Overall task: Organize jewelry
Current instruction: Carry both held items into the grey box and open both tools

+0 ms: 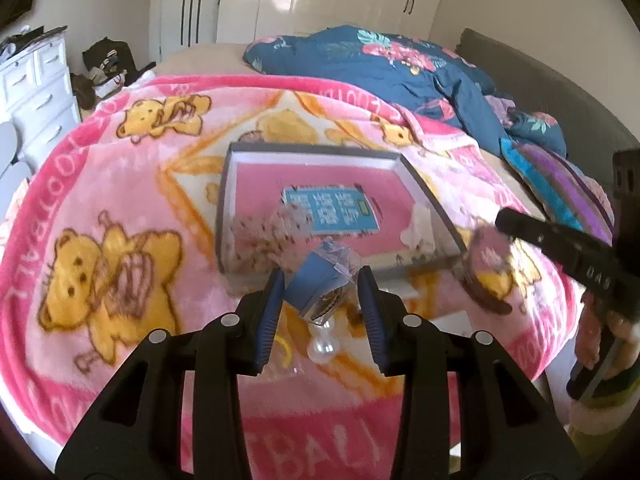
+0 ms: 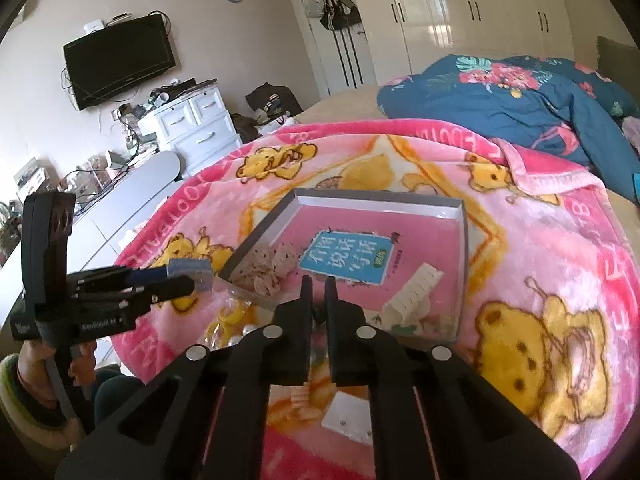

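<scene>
Left gripper (image 1: pixel 322 292) holds a blue jewelry card (image 1: pixel 320 286) in its clear packet between part-closed jaws, card tilted, long axis running forward toward the tray (image 1: pixel 430 196). The tray lies directly ahead and just beyond it, on the pink blanket (image 1: pixel 120 184) covering the bed. Right gripper (image 2: pixel 319 282), jaws nearly shut, grips nothing I can make out. Loose pearls (image 1: pixel 324 344) lie beneath the left gripper.

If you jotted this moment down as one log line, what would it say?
left tongs: gripping clear packet with blue card | right tongs: nearly shut, contents unclear | grey tray: on pink bear blanket
</scene>
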Demonstrator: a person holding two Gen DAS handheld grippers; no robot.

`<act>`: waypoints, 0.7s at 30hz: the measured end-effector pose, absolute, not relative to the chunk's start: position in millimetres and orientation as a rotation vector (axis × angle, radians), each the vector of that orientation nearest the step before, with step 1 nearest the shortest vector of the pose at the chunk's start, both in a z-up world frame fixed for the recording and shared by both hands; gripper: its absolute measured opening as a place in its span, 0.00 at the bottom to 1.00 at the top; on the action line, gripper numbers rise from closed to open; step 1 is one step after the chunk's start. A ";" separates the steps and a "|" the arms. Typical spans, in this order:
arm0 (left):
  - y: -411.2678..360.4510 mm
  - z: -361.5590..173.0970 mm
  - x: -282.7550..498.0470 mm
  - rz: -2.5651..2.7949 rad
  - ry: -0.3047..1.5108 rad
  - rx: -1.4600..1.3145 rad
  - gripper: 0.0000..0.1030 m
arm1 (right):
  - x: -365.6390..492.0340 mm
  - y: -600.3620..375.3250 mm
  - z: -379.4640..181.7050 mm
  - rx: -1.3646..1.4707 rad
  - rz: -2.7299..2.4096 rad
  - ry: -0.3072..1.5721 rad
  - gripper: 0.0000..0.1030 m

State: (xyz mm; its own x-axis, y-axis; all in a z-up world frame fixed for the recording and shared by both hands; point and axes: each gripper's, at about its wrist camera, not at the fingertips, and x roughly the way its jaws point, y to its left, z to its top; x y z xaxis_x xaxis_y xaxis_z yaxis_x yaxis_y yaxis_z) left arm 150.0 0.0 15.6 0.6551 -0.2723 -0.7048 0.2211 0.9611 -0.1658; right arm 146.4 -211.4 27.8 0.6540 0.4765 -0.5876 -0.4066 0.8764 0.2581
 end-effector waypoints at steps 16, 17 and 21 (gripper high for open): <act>-23.1 3.0 212.7 -0.285 0.853 -0.052 0.29 | 212.9 -212.6 21.3 0.119 0.451 0.704 0.00; -26.1 0.1 215.9 -0.289 0.859 -0.050 0.29 | 216.3 -212.7 20.9 0.119 0.449 0.705 0.00; -36.4 -14.1 229.4 -0.296 0.891 -0.045 0.29 | 230.5 -214.4 16.2 0.115 0.435 0.720 0.00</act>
